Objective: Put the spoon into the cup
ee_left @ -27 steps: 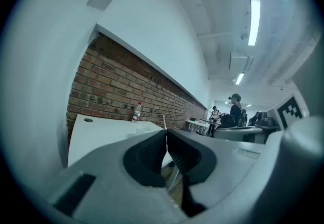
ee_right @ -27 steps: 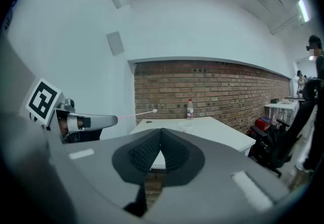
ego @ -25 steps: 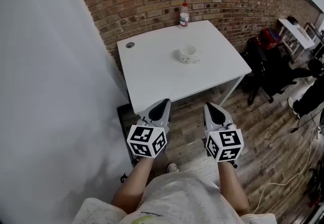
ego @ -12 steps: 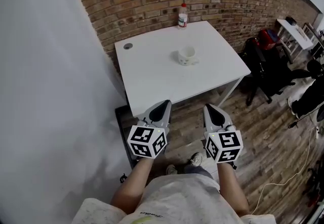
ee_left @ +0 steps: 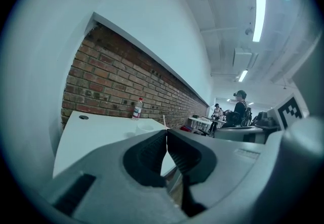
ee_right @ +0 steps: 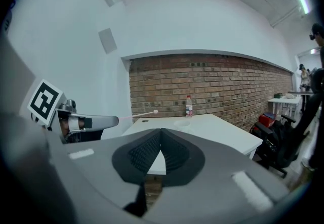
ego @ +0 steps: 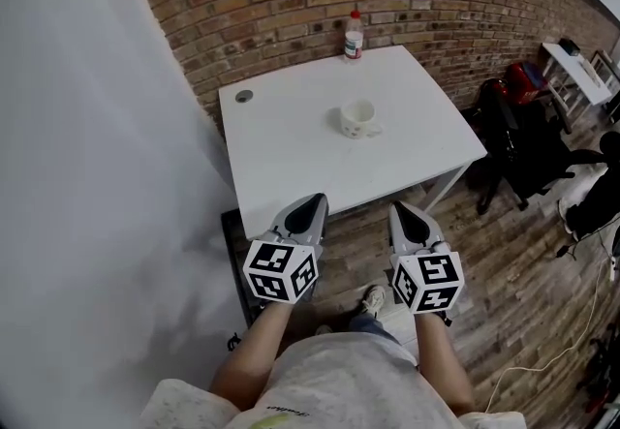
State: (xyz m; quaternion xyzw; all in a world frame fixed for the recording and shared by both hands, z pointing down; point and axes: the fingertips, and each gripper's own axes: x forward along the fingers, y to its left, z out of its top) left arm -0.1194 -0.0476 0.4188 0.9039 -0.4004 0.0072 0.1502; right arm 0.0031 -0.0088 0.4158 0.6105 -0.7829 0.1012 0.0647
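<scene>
left gripper [ego: 314, 199] is closed on a thin spoon [ee_right: 137, 114] pointing forward toward the counter [ego: 291, 151] with the cup [ego: 357, 118]; right gripper [ego: 400, 208] closed, empty.

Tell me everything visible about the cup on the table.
The cup is a small white mug, ceramic by its look, with faint marks on its side and a handle at its right in the head view. It stands upright, mouth up, near the middle of the white table, touching only the tabletop. Nothing shows inside it. The spoon is not yet in it, but clamped in the left gripper.
</scene>
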